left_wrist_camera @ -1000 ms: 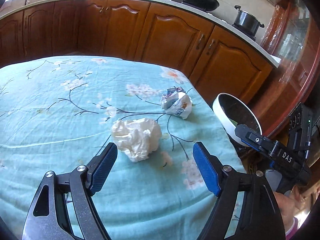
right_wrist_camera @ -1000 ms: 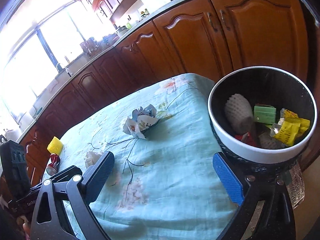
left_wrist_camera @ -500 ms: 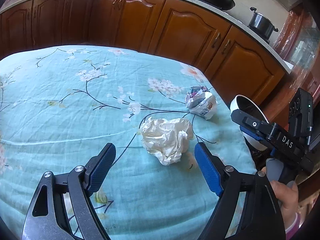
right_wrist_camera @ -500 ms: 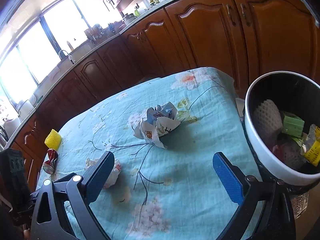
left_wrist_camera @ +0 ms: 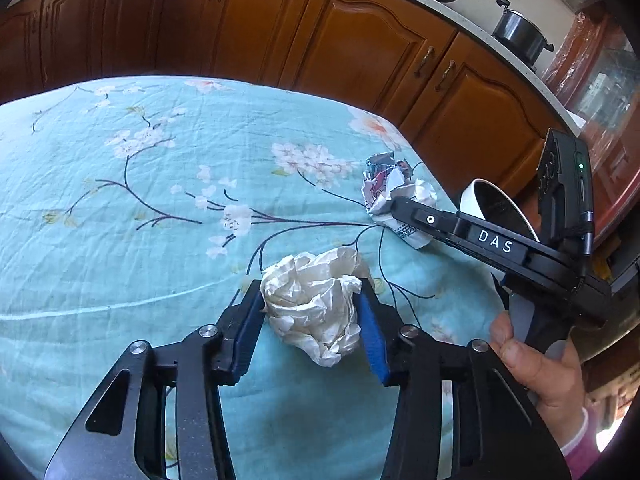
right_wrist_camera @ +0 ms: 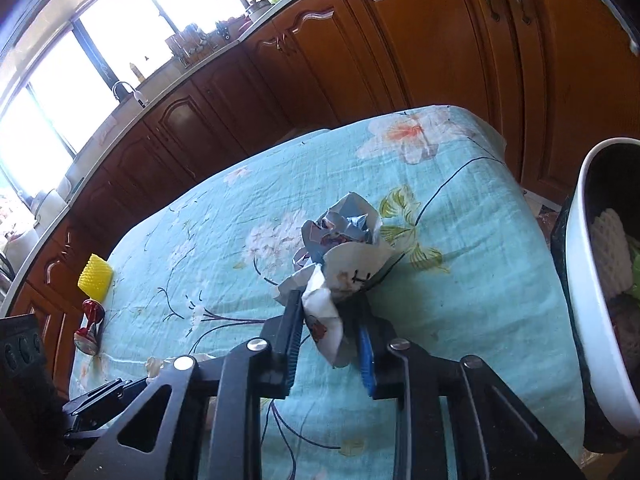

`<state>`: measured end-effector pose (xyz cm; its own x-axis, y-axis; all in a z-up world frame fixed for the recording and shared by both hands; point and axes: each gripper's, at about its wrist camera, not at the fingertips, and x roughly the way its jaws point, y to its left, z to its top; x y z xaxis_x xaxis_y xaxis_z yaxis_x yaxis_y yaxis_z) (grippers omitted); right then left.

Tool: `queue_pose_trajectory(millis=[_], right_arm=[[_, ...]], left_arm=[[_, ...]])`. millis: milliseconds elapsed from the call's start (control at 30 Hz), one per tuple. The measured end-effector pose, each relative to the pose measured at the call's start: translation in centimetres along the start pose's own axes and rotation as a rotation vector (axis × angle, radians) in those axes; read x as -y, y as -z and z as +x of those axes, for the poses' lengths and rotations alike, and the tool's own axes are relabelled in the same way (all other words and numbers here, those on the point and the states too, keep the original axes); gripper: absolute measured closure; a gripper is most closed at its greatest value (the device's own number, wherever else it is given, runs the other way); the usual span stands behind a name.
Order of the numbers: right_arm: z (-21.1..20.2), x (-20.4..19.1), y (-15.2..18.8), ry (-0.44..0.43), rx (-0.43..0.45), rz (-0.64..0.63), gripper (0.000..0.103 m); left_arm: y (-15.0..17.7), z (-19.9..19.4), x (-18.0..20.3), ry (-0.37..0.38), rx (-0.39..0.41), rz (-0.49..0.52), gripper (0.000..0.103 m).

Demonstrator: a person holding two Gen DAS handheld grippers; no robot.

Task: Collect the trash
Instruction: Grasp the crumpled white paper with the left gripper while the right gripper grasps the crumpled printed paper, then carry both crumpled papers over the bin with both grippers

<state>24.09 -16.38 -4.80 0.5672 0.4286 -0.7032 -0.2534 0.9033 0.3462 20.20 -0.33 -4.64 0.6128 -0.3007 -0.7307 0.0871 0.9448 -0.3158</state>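
My left gripper (left_wrist_camera: 310,316) is shut on a crumpled white paper ball (left_wrist_camera: 316,304) that rests on the teal flowered tablecloth (left_wrist_camera: 120,240). My right gripper (right_wrist_camera: 332,332) is shut on a crumpled printed wrapper (right_wrist_camera: 344,264), also on the cloth; the wrapper shows in the left wrist view (left_wrist_camera: 394,200), partly behind the right gripper's body. A white-rimmed trash bin (right_wrist_camera: 600,320) with trash inside stands just off the table's right edge, and its rim shows in the left wrist view (left_wrist_camera: 492,204).
A yellow spiky object (right_wrist_camera: 96,278) and a crushed red can (right_wrist_camera: 90,326) lie at the table's far left edge. Brown kitchen cabinets (left_wrist_camera: 360,52) run behind the table. A pot (left_wrist_camera: 518,32) and a pan sit on the counter.
Both grippers moved forward and closed: the left on the white paper ball, the right on the printed wrapper. Both were open and short of the trash before.
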Motion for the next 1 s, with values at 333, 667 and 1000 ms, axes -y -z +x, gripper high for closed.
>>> queue_pose_trajectory(millis=[333,667,1000], right_arm=[[-4.5,1.0,1.4,-0.005,0.062,0.013,0.088],[-9.8,2.1,2.9,0.003,0.121,0.013,0.088],[-13.2,3.2,5.0,0.040,0.153,0.019,0.088]], left_arm=[[-0.5,-0.9,1.9,0.017,0.023,0.041,0.069],[-0.3,-1.8,5.2,0.045,0.038,0.098,0.069],[0.7,-2.7,9.2,0.076,0.047,0.172,0.069]])
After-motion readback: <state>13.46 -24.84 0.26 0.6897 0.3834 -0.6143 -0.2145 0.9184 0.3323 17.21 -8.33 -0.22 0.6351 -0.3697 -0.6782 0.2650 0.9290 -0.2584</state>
